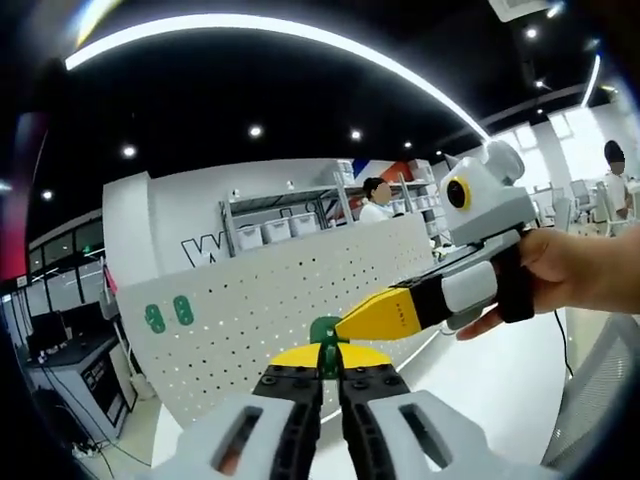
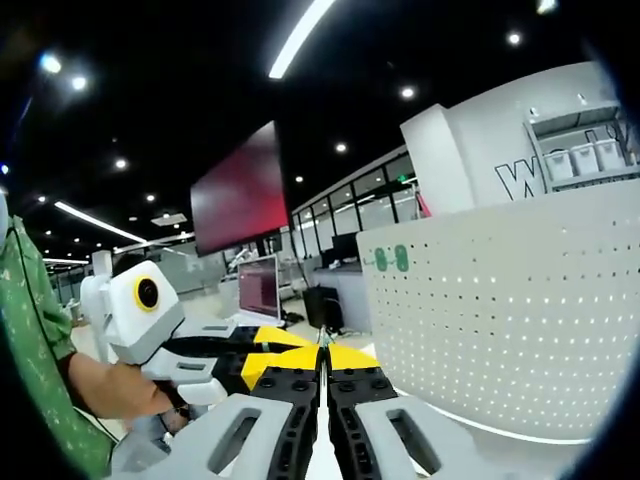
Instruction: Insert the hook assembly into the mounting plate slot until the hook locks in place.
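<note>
**Green hook held up before the pegboard, both grippers meeting at it**

In the left gripper view, the left gripper (image 1: 330, 372) is rising from the bottom edge with its yellow-tipped fingers (image 1: 292, 355) drawn together on a small green hook (image 1: 325, 330), which is standing up just above the tips. The right gripper (image 1: 345, 328) is coming in from the right side of that view, held in a person's hand (image 1: 560, 270), and its yellow point is touching or nearly touching the green hook; whether its fingers are pinching the piece cannot be told from here. Behind them a white perforated mounting plate (image 1: 260, 300) is standing upright, and two green hooks (image 1: 168, 314) are already sitting on it near its upper left corner, well apart from the held one.

In the right gripper view, the right gripper (image 2: 321, 362) is showing its fingers pressed close with only a thin line between them; what lies in that line is too small to tell. The left gripper (image 2: 262, 345) is entering from the left, its yellow tips lying just beside the right one's, with a forearm and a green patterned sleeve (image 2: 30, 340) behind it. The mounting plate (image 2: 500, 310) is filling the right side, with the two green hooks (image 2: 391, 259) near its top left.
</note>
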`<action>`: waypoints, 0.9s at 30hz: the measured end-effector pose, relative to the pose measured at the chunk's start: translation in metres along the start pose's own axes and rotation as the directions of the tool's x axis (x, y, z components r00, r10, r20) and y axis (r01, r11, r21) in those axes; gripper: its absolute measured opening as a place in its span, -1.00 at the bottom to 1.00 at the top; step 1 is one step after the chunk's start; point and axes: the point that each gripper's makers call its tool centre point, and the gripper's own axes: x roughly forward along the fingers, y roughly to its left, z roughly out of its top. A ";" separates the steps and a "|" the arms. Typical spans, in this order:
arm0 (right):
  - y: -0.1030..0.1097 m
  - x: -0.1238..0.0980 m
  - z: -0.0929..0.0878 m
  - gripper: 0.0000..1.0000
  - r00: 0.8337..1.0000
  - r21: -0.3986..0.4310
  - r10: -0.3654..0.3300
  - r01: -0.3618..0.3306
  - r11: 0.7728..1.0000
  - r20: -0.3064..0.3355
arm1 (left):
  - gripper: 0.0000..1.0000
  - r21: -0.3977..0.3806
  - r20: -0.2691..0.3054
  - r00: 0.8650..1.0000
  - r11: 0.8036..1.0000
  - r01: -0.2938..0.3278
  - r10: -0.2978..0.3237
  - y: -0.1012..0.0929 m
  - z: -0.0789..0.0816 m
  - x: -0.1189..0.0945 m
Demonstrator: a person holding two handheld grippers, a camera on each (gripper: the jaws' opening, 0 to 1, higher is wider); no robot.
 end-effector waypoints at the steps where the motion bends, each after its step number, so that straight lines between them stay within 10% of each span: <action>1: 0.000 0.000 0.000 -1.00 1.000 0.000 0.001 -0.001 1.000 0.000 | -0.91 0.001 0.001 1.000 1.000 0.001 -0.001 0.000 0.000 0.000; 27: -0.007 -0.005 0.003 -0.79 0.999 -0.052 -0.052 0.051 0.997 -0.015 | -0.93 -0.100 0.005 1.000 0.995 0.002 -0.002 0.004 -0.003 -0.001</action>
